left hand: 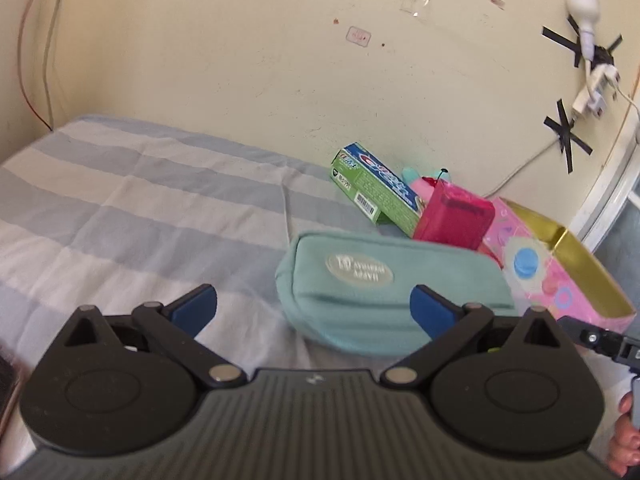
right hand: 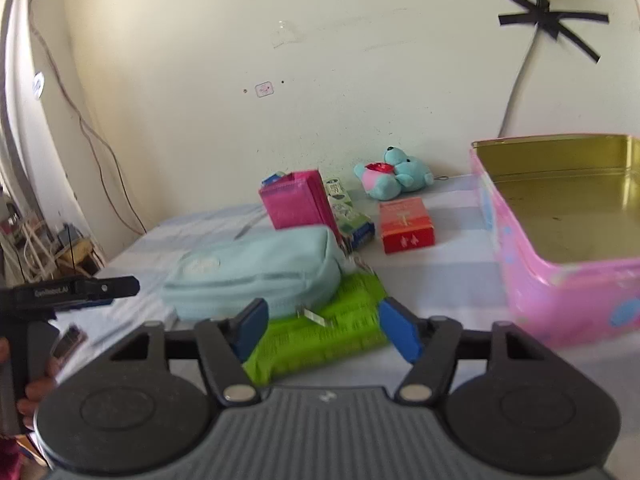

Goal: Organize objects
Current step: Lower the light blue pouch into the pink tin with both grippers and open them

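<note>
Both your claws stand unclenched and empty, left gripper [left hand: 314,306] spread around the teal pouch [left hand: 384,292] ahead, right gripper [right hand: 322,330] over the green packet [right hand: 320,336], likely bound for the pink tin [right hand: 560,280] at its right.

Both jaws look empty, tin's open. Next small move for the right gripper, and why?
Probably ease the right gripper forward and down onto the green pack. Its jaws stand open with nothing gripped, the pack lies right ahead between them, partly under the blue pouch, and the pink tin beside it sits empty.
</note>
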{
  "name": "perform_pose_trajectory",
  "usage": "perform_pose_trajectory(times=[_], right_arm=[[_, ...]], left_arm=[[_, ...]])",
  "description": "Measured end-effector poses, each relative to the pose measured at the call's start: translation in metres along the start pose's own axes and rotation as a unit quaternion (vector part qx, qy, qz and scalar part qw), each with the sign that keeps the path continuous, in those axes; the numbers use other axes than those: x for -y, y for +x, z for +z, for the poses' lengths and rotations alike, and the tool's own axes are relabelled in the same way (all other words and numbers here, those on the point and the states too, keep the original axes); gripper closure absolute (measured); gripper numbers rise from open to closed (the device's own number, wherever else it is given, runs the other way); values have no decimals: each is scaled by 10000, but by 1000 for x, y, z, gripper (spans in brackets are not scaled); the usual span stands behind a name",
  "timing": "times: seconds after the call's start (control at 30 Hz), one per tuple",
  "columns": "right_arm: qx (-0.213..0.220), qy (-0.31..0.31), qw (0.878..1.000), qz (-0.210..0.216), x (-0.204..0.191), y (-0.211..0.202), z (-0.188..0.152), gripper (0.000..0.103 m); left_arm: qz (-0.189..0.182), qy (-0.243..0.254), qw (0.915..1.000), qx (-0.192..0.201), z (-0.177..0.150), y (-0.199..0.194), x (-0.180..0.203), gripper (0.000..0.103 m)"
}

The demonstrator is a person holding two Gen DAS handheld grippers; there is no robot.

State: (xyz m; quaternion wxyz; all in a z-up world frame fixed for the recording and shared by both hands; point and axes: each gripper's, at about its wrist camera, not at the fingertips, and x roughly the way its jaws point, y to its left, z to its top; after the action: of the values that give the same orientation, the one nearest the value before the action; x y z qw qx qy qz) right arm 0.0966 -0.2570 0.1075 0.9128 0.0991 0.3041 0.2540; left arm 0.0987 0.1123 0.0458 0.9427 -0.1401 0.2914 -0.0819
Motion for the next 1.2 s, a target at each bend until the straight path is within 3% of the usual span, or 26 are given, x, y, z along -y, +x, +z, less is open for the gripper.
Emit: perform_pose_trajectory(times=[0.23,0.37,0.43,0.57,0.67,0.77,0.97,1.1,1.2], right_arm=[[-624,636,9953,372,11,67,11,57],[-473,535,9970,285,6,66,10,61],[-196,317,9991,179,3,46,15,62],[450,222,9987,-13,19,-2,30,63],[876,255,9952,-367,51,-38,40,63],[1153,424,9885,-884,101,-65,44,63],[1260,1109,9714,-1682,210,-118,47,63],[1201,1262,9653,-1947,257,-121,52,62],[1163,1226,9618,-2154,271,-119,47,55]], left_arm=[[-439,-332,9971,-528,6,51,-5,27],[-478,-425,9972,-393,5,37,-5,46],[-707,-488,9961,-212,12,21,2,46],[-1065,-74,9942,118,30,0,54,46],[-1422,295,9893,172,40,11,111,46],[-1801,617,9817,-30,43,49,178,46],[-2197,1122,9679,-476,20,112,290,46],[-2221,1244,9644,-709,9,137,322,46],[-2149,1382,9631,-844,1,148,335,46]])
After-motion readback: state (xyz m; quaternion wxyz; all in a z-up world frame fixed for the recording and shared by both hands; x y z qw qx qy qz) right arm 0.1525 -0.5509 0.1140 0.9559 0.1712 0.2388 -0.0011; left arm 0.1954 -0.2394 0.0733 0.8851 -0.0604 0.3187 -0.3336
